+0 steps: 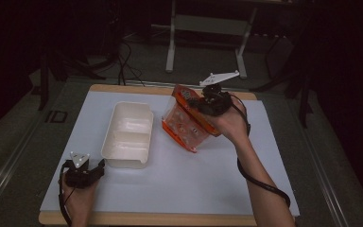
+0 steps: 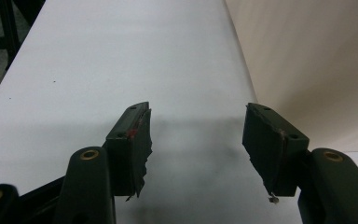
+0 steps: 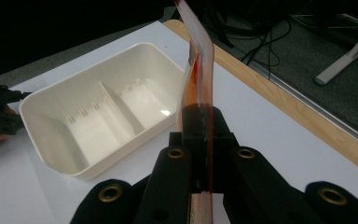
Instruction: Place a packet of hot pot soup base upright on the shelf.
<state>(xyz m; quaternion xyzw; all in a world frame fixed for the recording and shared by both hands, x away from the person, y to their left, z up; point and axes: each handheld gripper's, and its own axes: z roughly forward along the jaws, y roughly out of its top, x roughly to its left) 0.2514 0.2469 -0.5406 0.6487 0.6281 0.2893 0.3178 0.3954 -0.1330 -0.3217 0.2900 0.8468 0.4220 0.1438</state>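
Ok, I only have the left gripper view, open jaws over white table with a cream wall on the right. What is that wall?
Observer: It is a cream two-compartment container, and it holds nothing.
Operator: Where is the other gripper?
Observer: The right gripper is past the container, jaws shut on an orange packet.
Operator: Is the packet lifted?
Observer: It hangs tilted with its lower corner at the table; whether it touches is unclear.

White table (image 1: 179, 184), wooden edge; behind it, on dim floor, perhaps a desk frame (image 1: 208, 26).
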